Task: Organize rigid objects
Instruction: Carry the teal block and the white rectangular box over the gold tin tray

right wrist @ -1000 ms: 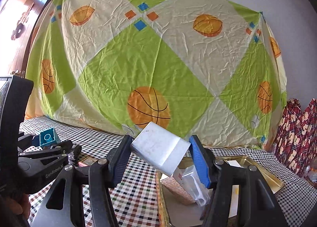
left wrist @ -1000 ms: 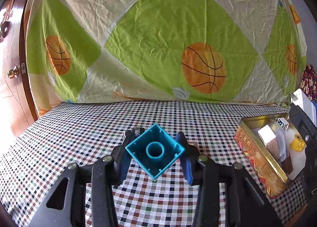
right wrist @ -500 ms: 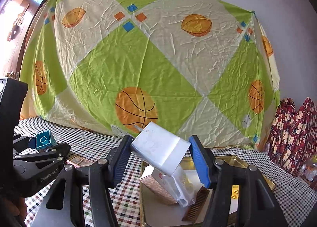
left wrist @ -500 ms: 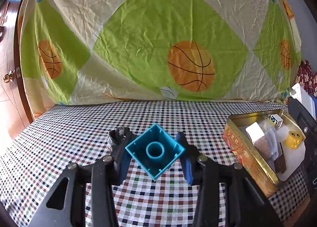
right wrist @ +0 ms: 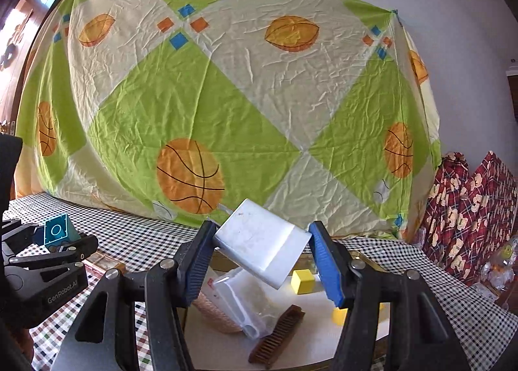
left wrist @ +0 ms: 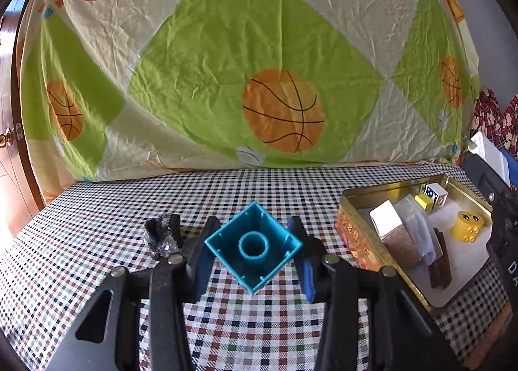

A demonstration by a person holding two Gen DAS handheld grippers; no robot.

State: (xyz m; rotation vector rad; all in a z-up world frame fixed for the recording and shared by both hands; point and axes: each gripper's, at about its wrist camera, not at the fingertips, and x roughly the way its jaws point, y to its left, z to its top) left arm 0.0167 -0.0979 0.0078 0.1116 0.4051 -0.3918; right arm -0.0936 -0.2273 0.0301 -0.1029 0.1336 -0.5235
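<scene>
My left gripper (left wrist: pixel 253 254) is shut on a teal hollow building block (left wrist: pixel 253 247), held above the checkered tablecloth, left of the gold tin tray (left wrist: pixel 353 235). The block also shows in the right wrist view (right wrist: pixel 56 230). My right gripper (right wrist: pixel 262 252) is shut on a white rectangular block (right wrist: pixel 262 246), tilted, held above the tray (right wrist: pixel 372 260). In the tray lie a brown comb (right wrist: pixel 278 335), a clear plastic box (right wrist: pixel 242 303), a yellow cube (right wrist: pixel 302 281), a yellow round block (left wrist: pixel 467 226) and a dotted die (left wrist: pixel 433 193).
A small dark crumpled object (left wrist: pixel 158 236) lies on the tablecloth (left wrist: pixel 97 225) by the left finger. A basketball-print sheet (left wrist: pixel 259 63) hangs behind the table. Red patterned bags (right wrist: pixel 469 209) stand at the right. A flat pink item (right wrist: pixel 103 262) lies left of the tray.
Both grippers have moved right with their blocks still held. The tray now sits nearer in the left view and directly under the right gripper.
</scene>
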